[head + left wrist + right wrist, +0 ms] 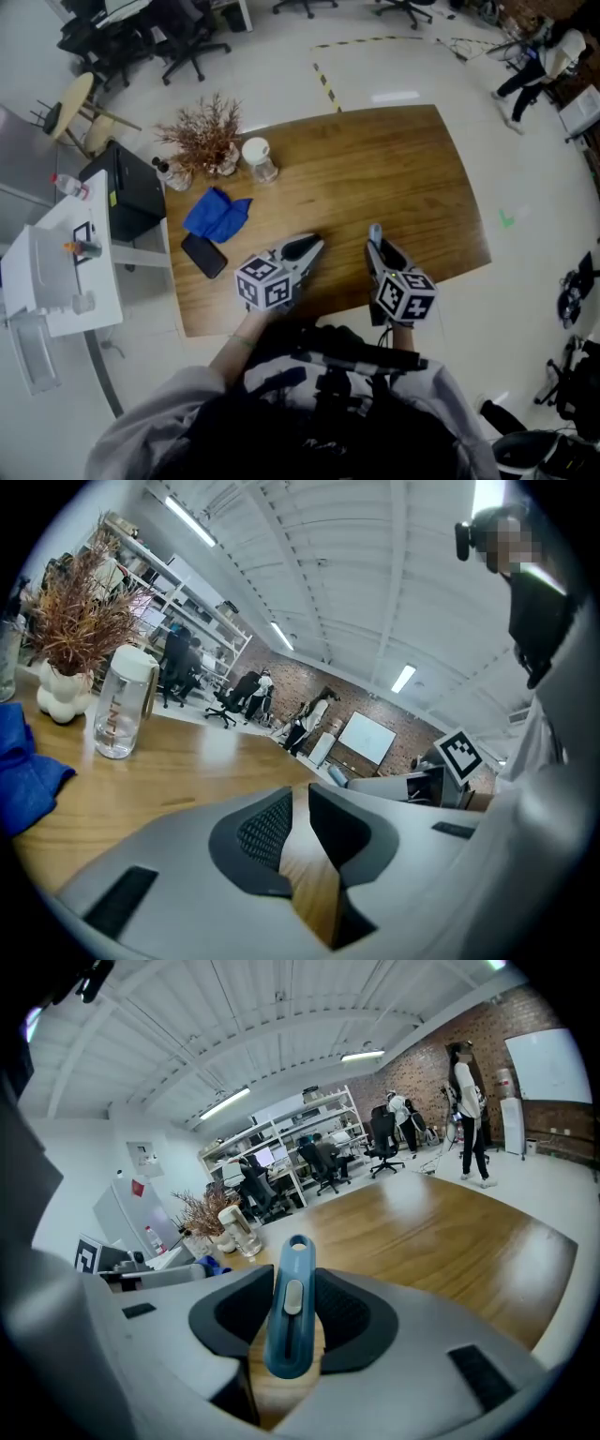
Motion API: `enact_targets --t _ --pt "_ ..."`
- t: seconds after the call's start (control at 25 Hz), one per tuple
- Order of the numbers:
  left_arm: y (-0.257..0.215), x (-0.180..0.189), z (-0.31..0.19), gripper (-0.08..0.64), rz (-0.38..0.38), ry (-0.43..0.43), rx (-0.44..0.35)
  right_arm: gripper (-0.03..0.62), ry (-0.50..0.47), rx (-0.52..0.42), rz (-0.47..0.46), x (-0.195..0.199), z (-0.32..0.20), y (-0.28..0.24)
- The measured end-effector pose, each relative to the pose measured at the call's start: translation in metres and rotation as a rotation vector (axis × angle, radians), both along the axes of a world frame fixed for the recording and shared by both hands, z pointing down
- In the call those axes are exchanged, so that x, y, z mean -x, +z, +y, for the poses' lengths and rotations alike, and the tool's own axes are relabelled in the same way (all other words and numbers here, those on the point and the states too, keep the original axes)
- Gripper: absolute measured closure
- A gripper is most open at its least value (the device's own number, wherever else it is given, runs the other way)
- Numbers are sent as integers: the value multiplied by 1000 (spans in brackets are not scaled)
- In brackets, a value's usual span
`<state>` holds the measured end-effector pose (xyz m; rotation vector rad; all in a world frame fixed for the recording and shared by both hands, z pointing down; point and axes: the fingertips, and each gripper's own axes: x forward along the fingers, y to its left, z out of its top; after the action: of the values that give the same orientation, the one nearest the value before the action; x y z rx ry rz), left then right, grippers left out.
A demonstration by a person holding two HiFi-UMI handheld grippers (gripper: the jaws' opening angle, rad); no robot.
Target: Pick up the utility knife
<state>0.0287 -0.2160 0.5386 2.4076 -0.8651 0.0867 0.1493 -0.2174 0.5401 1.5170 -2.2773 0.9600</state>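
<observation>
Right tongs [292,1283] clamped on the slim blue plastic utility knife [287,1321], held over the near edge of the brown wooden tabletop [375,169], apparently clear of it; left tongs [300,794] slightly parted, empty; pick-up judged essentially achieved.

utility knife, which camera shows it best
The right gripper view: the blue utility knife fills the middle, clamped in the right gripper, slider facing the camera. The head view shows only its tip past that gripper. The left gripper view shows at most a small blue end, far off.
</observation>
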Motion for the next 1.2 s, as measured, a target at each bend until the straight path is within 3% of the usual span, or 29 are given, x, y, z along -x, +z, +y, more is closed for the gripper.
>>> enact_targets --t 0.12,0.52,0.92,1.2 --pt "2 4 -1 518 4 -11 10 443 -15 61 -7 3 -2 26" --pt "11 25 -1 518 9 -67 50 442 -102 256 106 13 -4 123" --pt "16 27 2 518 13 -73 73 417 -164 257 326 13 -11 133" --pt "12 27 0 518 25 -79 67 419 -113 187 72 23 -13 87"
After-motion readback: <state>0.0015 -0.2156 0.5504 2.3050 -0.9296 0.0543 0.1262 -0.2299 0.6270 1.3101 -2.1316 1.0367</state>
